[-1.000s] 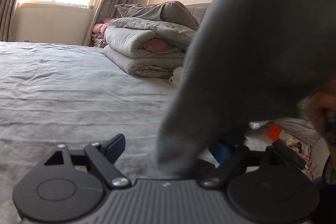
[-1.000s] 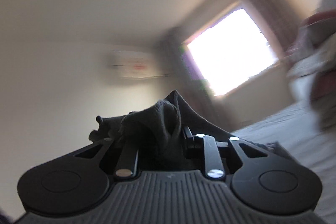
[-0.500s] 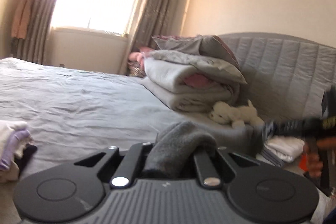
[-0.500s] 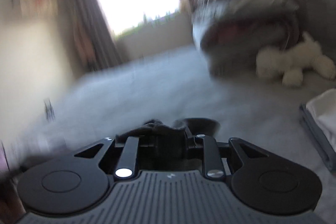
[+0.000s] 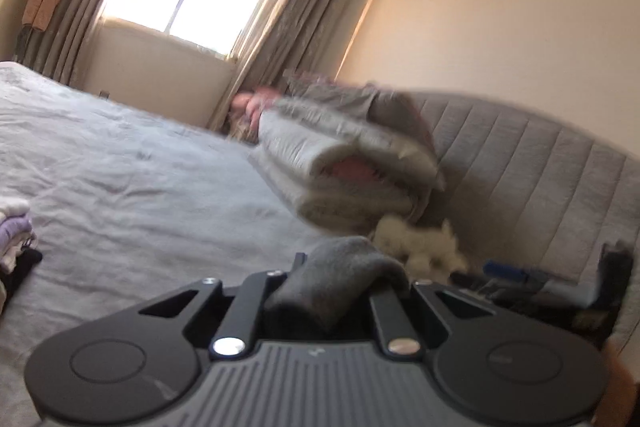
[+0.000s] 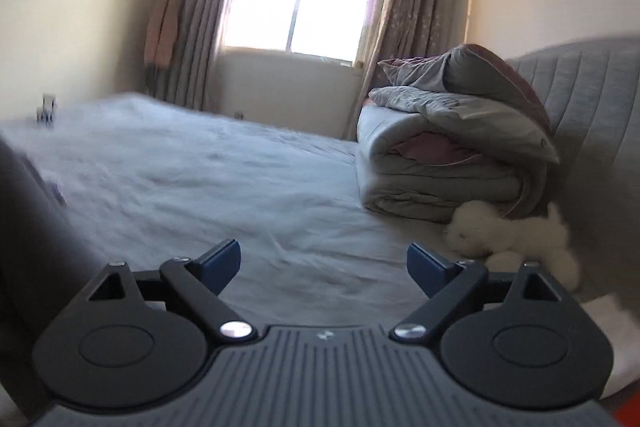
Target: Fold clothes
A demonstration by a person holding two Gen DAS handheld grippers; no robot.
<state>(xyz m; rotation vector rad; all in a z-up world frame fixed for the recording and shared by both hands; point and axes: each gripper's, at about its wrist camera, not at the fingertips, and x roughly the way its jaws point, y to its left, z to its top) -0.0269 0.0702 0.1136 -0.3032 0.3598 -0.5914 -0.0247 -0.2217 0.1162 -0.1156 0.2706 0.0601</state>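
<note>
The left gripper (image 5: 338, 279) was clamped on a bunched fold of grey garment (image 5: 336, 275), which rose in a hump between its fingers, above the grey bed sheet (image 5: 132, 187). The right gripper (image 6: 323, 263) had just been opening; its jaws stood wide apart with nothing between them, blue fingertips (image 6: 224, 259) on either side over the bed sheet (image 6: 224, 187). A dark grey cloth (image 6: 28, 227) hung blurred at the left edge of the right wrist view; whether it was the same garment could not be told. A folded stack of grey quilts (image 6: 452, 163) lay against the padded headboard (image 6: 592, 95), with a white plush toy (image 6: 508, 235) just in front of it. A small pile of pale clothes (image 5: 14, 231) sat at the left edge of the left wrist view
</note>
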